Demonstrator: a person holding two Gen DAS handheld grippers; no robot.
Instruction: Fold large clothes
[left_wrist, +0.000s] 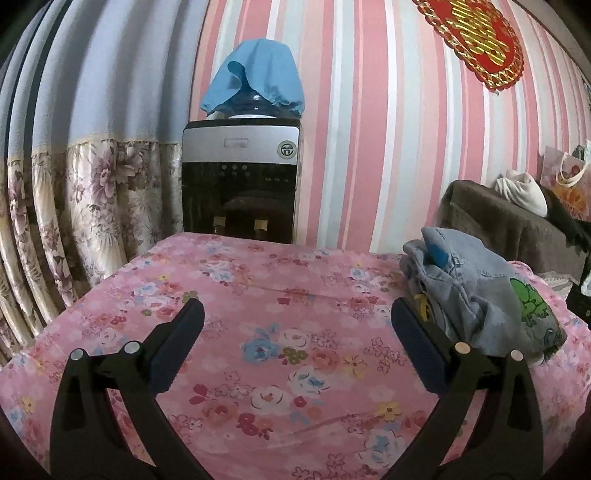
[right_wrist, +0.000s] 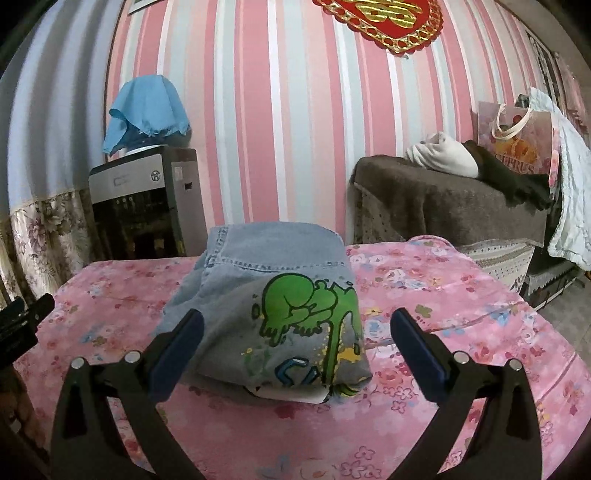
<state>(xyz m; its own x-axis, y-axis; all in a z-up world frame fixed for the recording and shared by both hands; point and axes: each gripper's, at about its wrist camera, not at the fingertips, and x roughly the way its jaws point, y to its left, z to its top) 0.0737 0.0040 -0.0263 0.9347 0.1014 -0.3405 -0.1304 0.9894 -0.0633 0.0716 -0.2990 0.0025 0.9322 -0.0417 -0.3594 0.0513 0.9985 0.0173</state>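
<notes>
Both grippers gape, holding nothing: left gripper over bare sheet, right gripper straddling the jeans; jeans lie bundled mid-frame, seemingly already folded; next move likely calls for tidying or setting them aside.

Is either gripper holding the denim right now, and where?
Nothing is held. Left gripper and right gripper are both open; the folded denim garment lies free on the bed.
</notes>
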